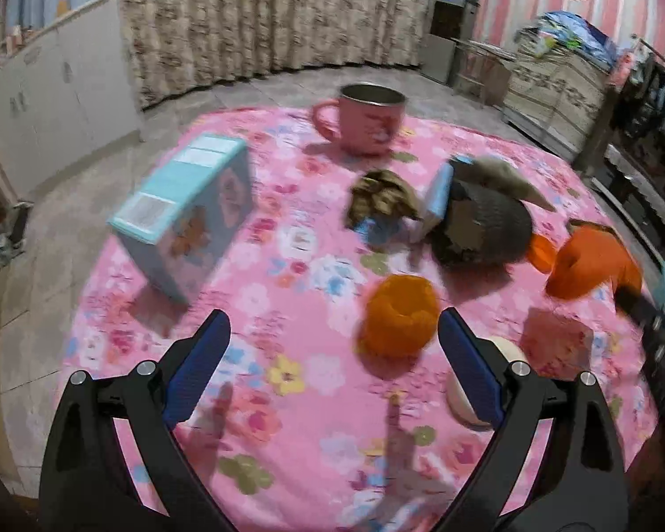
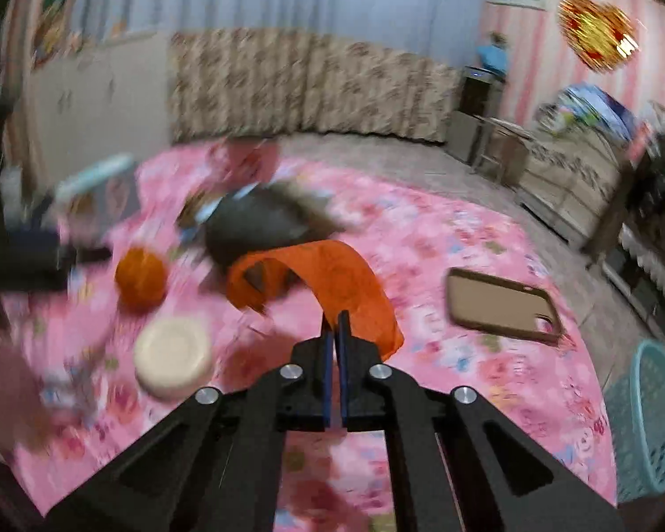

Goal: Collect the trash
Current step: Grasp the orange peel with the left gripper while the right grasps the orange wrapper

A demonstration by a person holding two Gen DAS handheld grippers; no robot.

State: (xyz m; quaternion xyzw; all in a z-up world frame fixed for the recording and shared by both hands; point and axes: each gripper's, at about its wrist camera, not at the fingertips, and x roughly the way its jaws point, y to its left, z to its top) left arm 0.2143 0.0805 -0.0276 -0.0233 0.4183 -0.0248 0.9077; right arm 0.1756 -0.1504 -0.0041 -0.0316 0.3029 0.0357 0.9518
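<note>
Right wrist: tongs (image 2: pixel 337 317) pinch orange wrapper (image 2: pixel 332 275).

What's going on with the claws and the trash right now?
Right gripper shut on orange wrapper. Left gripper open, near orange cup. Nothing blocking.

Thin orange plastic wrapper (image 2: pixel 332 283): curled into an arch, lifted off the pink floral tablecloth, near end pinched.
Crumpled orange wrapper ball (image 1: pixel 399 321): sits on the cloth, near centre, hollow top facing up.
Crumpled brown paper wad (image 1: pixel 383 197): farther back, beside a dark grey woven pouch.
</note>
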